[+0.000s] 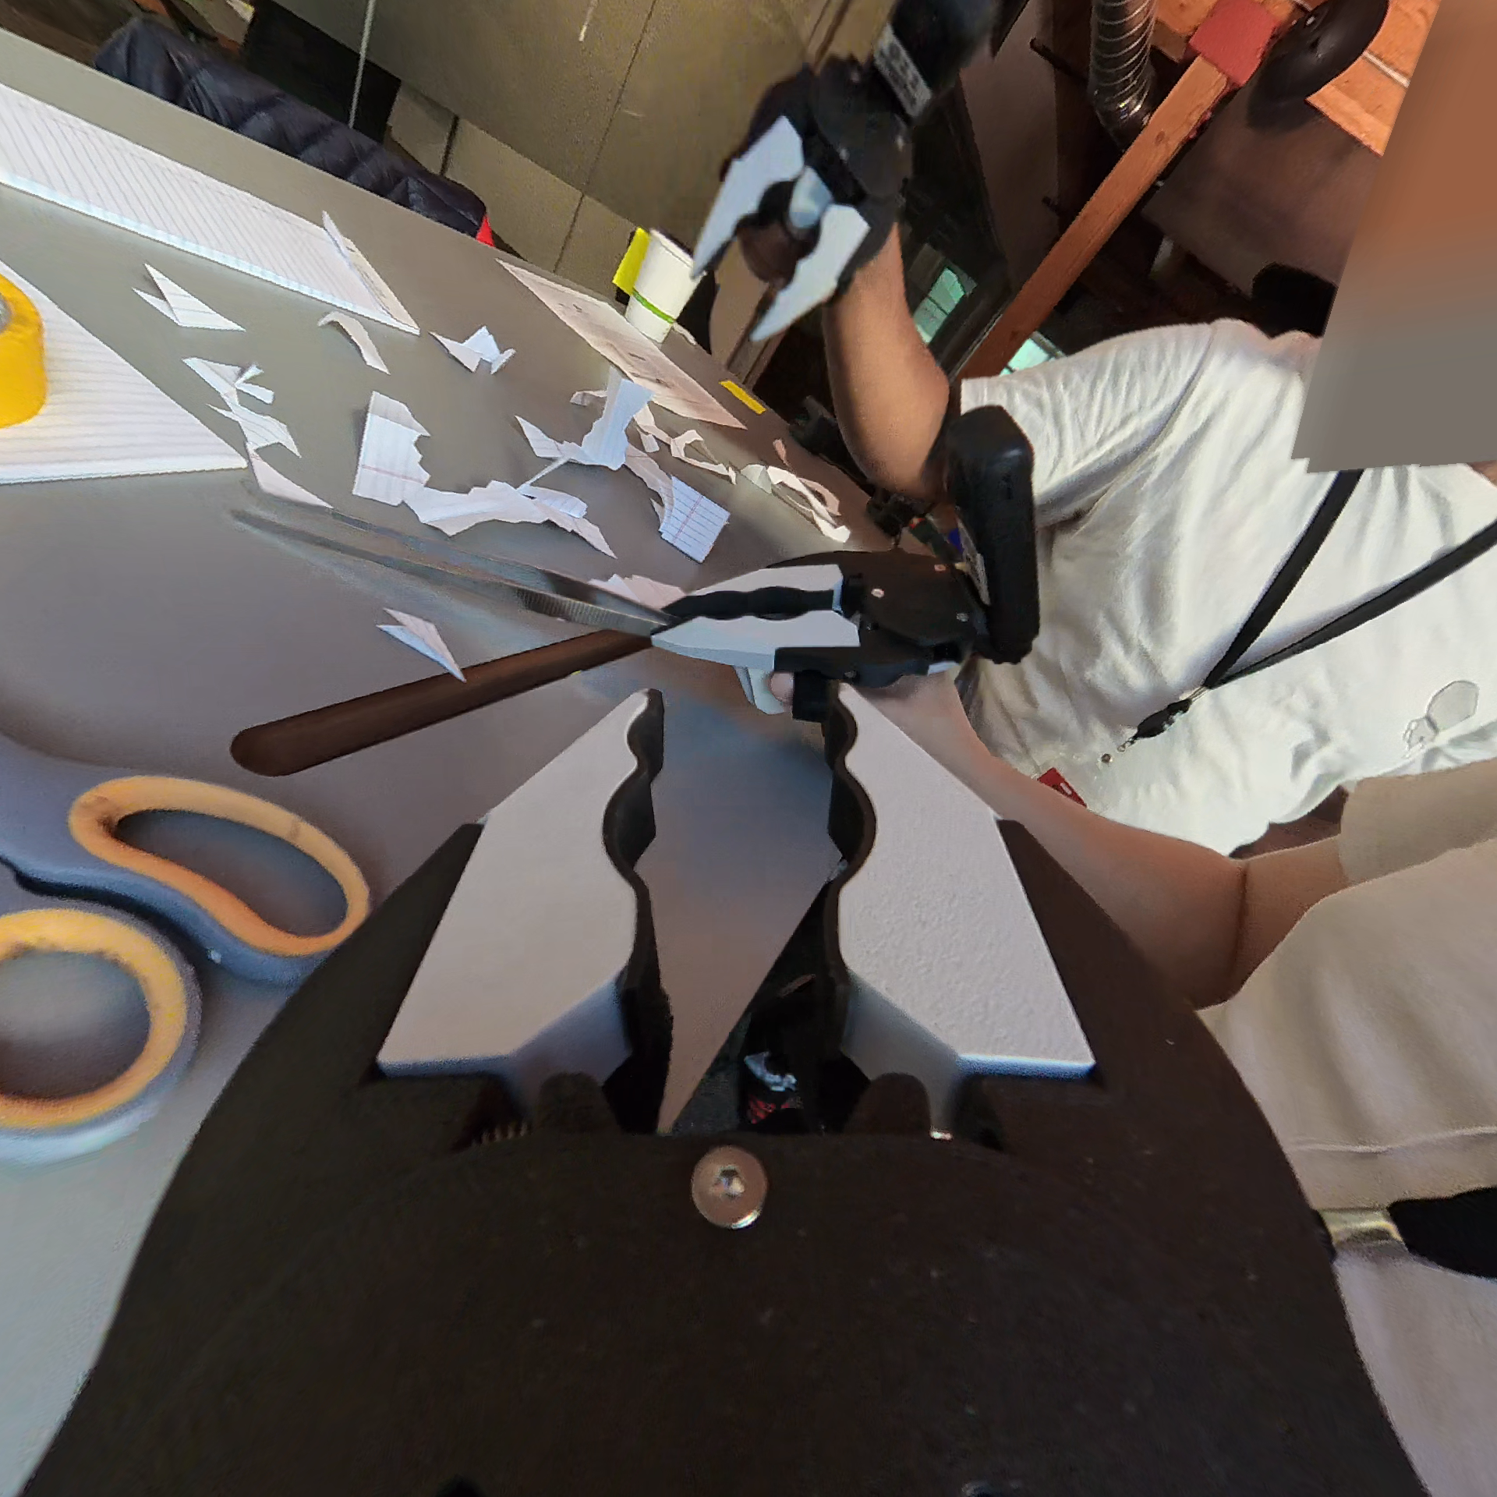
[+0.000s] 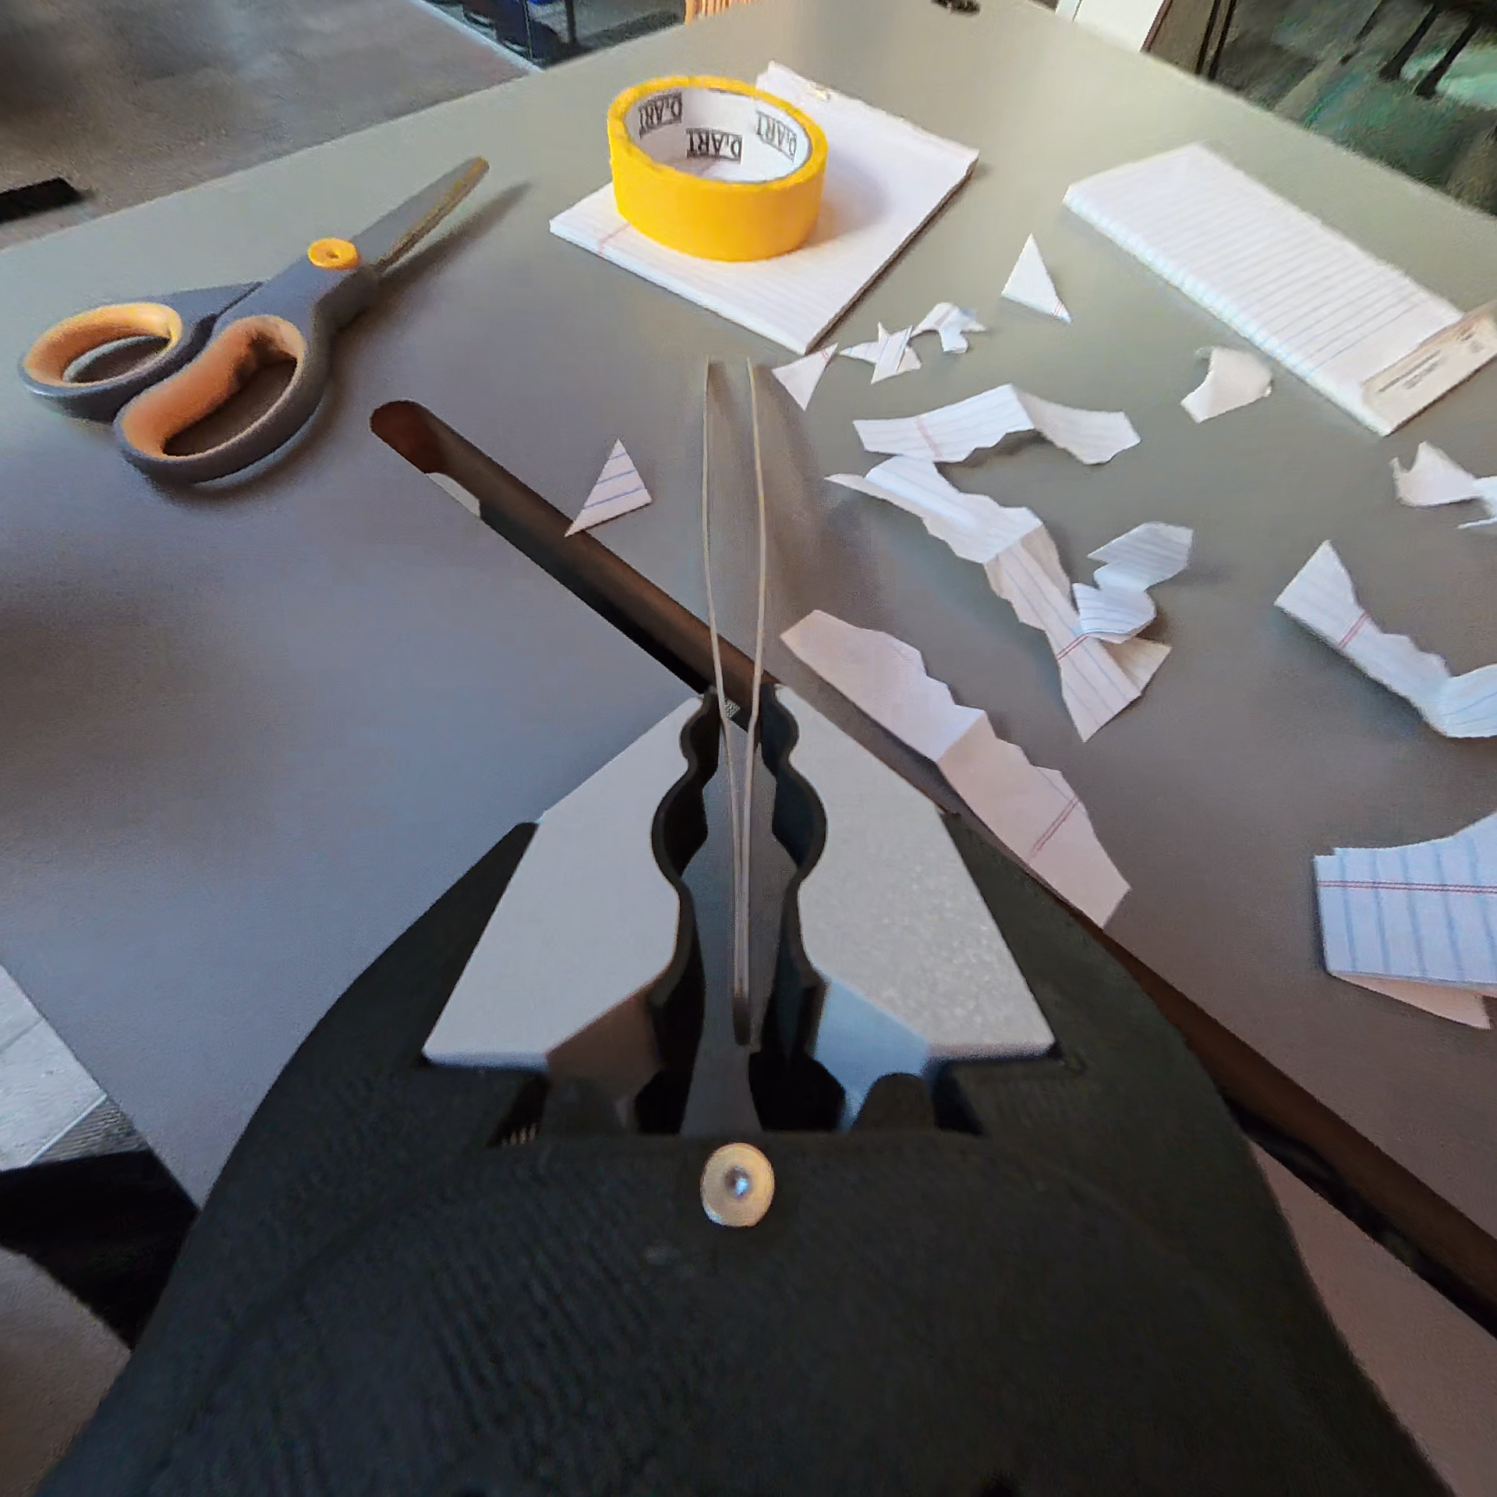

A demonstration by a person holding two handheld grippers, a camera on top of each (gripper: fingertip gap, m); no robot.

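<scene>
My right gripper (image 2: 737,705) is shut on a pair of metal tweezers (image 2: 733,526) that point forward over the grey table (image 2: 283,729). The tweezer tips hang close to small triangular scraps of lined paper (image 2: 802,373), and another triangular scrap (image 2: 612,486) lies to their left. In the left wrist view the right gripper (image 1: 660,628) and the tweezers (image 1: 486,571) are low over the table. My left gripper (image 1: 741,713) is open and empty, just behind the right one.
Grey and orange scissors (image 2: 202,381) lie at the left. A yellow tape roll (image 2: 717,170) sits on a lined pad (image 2: 850,267). Torn paper strips (image 2: 1012,551) lie at the right. A dark slot (image 2: 567,559) crosses the table. A person in white (image 1: 1174,526) holds another gripper (image 1: 778,243) raised beside a paper cup (image 1: 660,283). The tips of one gripper are about 20 cm away from the tips of the other. The dark slot (image 2: 567,559) is closer to my right gripper, around 8 cm from its tips; the left tips are 15 cm off.
</scene>
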